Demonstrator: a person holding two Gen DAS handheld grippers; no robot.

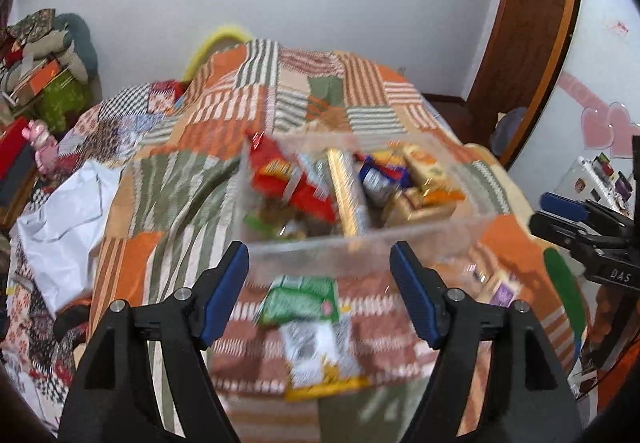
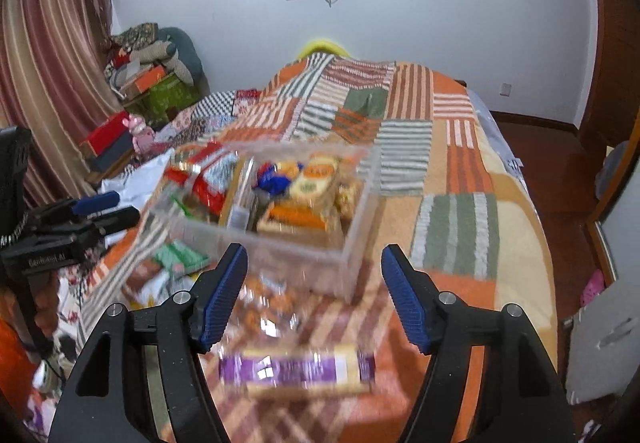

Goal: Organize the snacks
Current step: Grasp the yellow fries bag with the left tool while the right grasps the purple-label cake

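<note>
Blue-padded left claw [image 1: 318, 263] open, empty, right claw [image 2: 314, 267] likewise

On the bed's patchwork blanket [image 1: 224, 163] a clear plastic box [image 1: 360, 243] holds blurred snack packets. A green-and-white packet [image 1: 304, 307] lies on the blanket near the bed's near edge. The left gripper [image 1: 319, 291] hangs above it, blue-padded fingers [image 1: 224, 295] apart, gripping nothing.

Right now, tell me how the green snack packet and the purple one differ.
The green packet lies below the left claw; the purple packet below the right claw. The green one runs lengthwise away from its camera; the purple one lies crosswise. Both rest on the blanket outside the clear box, ungripped.
</note>
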